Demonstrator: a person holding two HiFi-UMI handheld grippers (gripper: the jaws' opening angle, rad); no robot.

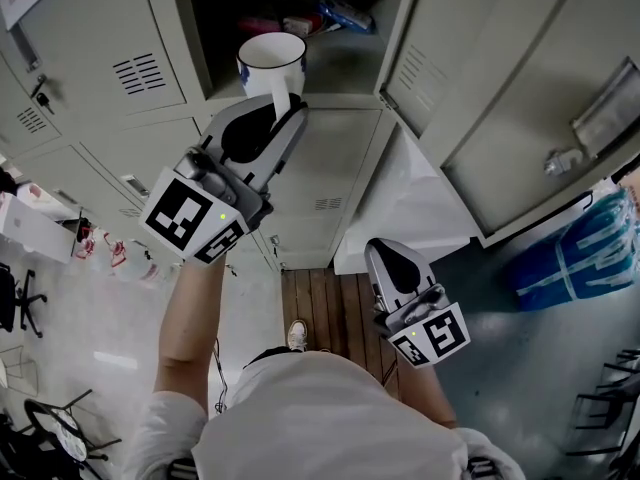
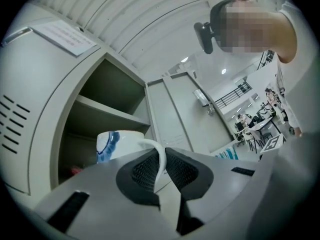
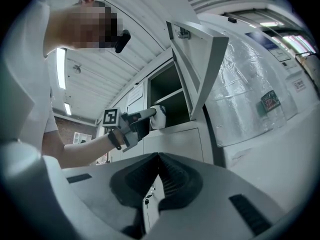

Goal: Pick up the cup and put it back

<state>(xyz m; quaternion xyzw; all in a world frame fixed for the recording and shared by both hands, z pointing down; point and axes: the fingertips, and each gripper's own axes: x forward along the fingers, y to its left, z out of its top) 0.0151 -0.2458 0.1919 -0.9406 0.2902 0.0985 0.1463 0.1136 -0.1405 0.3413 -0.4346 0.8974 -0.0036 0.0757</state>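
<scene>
Gripping the cup (image 1: 270, 60) by its thin handle in the left gripper (image 1: 287, 108), with jaws narrowed onto it, at the mouth of the open grey locker (image 1: 345, 68). Holding the right gripper (image 1: 385, 253) closed and empty, lower right, near wooden floorboards (image 1: 325, 313) and a blue bundle (image 1: 575, 258).

Cup (image 1: 272, 63) at front of locker shelf (image 1: 345, 68)

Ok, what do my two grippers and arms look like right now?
Both the left gripper and right gripper are pale grey wedge-shaped shells with black ribbed pads, each carrying a white cube with black square markers. The person wears a white short-sleeved shirt; forearms bare.
</scene>
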